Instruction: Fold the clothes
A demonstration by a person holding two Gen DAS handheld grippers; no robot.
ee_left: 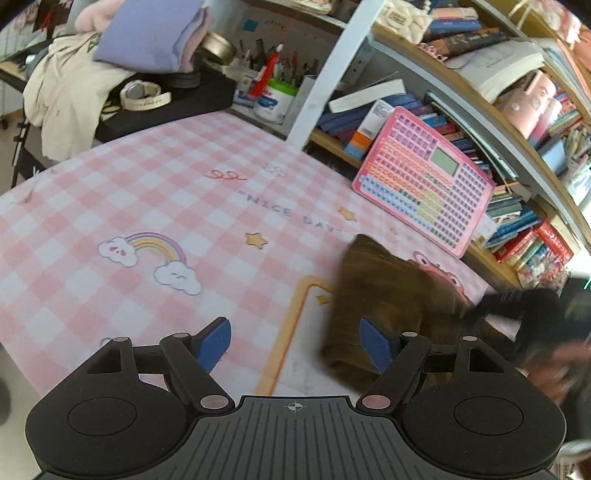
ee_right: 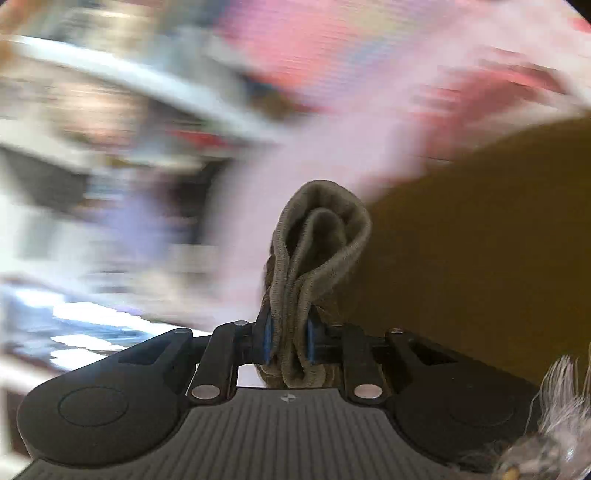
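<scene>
A brown garment (ee_left: 384, 295) lies bunched on the pink checked tablecloth (ee_left: 147, 192) at the lower right of the left wrist view. My left gripper (ee_left: 295, 341) stands open above the cloth, its right blue pad (ee_left: 375, 343) over the garment's near edge, nothing between the fingers. My right gripper (ee_right: 290, 339) is shut on a folded olive-brown hem of the garment (ee_right: 317, 251), which loops up out of the pads; more brown fabric (ee_right: 480, 258) fills the right side. The right wrist view's background is smeared by motion. A blurred dark shape and hand (ee_left: 554, 350) show at the left view's right edge.
A pink keyboard toy (ee_left: 424, 181) leans on bookshelves (ee_left: 480, 110) at the table's far right. A black stand at the back left carries a cream garment (ee_left: 66, 92), a folded lilac cloth (ee_left: 155, 33) and headphones (ee_left: 142, 94). A pen cup and white tub (ee_left: 275, 99) stand behind.
</scene>
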